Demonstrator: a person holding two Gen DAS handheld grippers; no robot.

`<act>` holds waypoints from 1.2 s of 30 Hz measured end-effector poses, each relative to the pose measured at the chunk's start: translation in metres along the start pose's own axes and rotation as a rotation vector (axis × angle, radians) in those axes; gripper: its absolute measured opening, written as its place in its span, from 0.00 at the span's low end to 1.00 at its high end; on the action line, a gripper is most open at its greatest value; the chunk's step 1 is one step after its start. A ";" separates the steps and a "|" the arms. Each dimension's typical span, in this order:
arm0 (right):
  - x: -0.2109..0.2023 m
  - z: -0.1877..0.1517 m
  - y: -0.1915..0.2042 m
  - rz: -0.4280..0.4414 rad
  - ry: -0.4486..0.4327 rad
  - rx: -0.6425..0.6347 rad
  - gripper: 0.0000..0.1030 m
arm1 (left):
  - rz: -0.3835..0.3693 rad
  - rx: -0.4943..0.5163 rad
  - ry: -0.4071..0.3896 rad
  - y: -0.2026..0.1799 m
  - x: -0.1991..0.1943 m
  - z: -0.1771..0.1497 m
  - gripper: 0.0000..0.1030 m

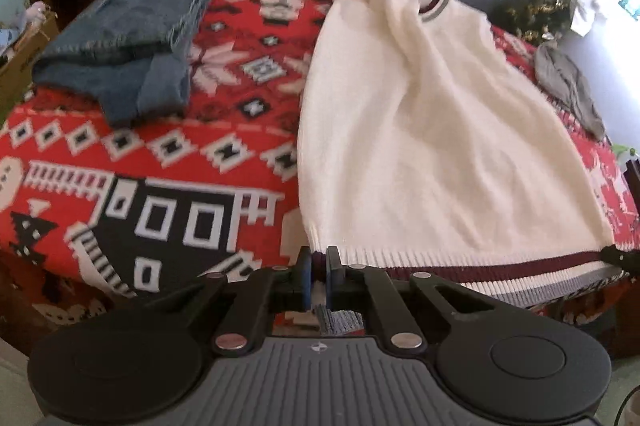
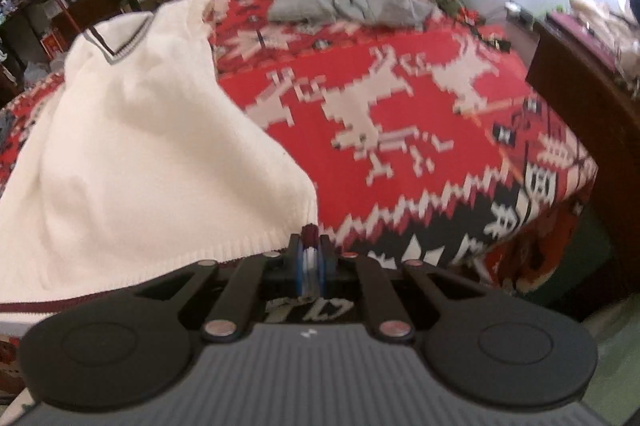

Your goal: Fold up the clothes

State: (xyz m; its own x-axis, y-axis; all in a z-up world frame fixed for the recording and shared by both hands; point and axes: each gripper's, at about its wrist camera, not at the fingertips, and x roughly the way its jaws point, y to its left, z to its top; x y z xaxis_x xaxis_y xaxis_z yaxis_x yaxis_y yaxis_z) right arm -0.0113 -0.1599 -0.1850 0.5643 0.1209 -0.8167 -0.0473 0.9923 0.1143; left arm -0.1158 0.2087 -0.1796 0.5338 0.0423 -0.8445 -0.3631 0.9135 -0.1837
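On the bed, each gripper, left and right, pinched a hem corner of the white sweater; uneven pulling could slip the knit free.

White sweater on red patterned blanket, hem corner between left gripper fingers, folded jeans beyond.

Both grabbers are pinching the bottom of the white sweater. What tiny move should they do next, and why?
Probably lift the hem together and carry it toward the collar. The left gripper and right gripper each pinch a bottom corner of the white sweater, which lies spread on the red blanket, so folding it in half looks ready.
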 end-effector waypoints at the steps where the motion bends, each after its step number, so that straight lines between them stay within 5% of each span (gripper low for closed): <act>1: 0.001 -0.001 0.000 0.003 -0.002 -0.002 0.07 | -0.003 -0.002 -0.005 0.000 0.001 -0.001 0.08; 5: -0.001 -0.003 0.001 -0.003 -0.020 -0.012 0.21 | 0.016 0.008 -0.059 -0.003 -0.008 -0.002 0.22; 7: -0.004 0.000 -0.003 -0.005 -0.032 -0.008 0.25 | 0.015 0.015 -0.084 0.000 -0.014 0.001 0.40; 15: -0.024 0.031 -0.018 0.014 -0.107 -0.015 0.43 | 0.007 0.008 -0.120 0.014 -0.020 0.033 0.52; 20: -0.016 0.057 -0.001 0.039 -0.140 -0.098 0.65 | 0.038 0.042 -0.112 0.012 0.004 0.074 0.53; 26: 0.013 0.098 0.027 0.086 -0.148 -0.114 0.63 | 0.054 0.088 -0.161 0.008 0.048 0.141 0.52; 32: 0.057 0.147 0.051 0.126 -0.136 -0.104 0.47 | -0.006 0.071 -0.150 0.003 0.103 0.212 0.48; 36: 0.088 0.175 0.065 0.142 -0.108 -0.104 0.32 | -0.024 0.134 -0.122 -0.011 0.136 0.240 0.31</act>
State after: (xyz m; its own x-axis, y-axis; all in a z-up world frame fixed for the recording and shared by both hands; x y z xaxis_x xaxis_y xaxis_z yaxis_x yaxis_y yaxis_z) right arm 0.1797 -0.0889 -0.1505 0.6310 0.2615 -0.7304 -0.2143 0.9636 0.1598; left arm 0.1445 0.3013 -0.1720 0.6330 0.0609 -0.7718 -0.2481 0.9603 -0.1276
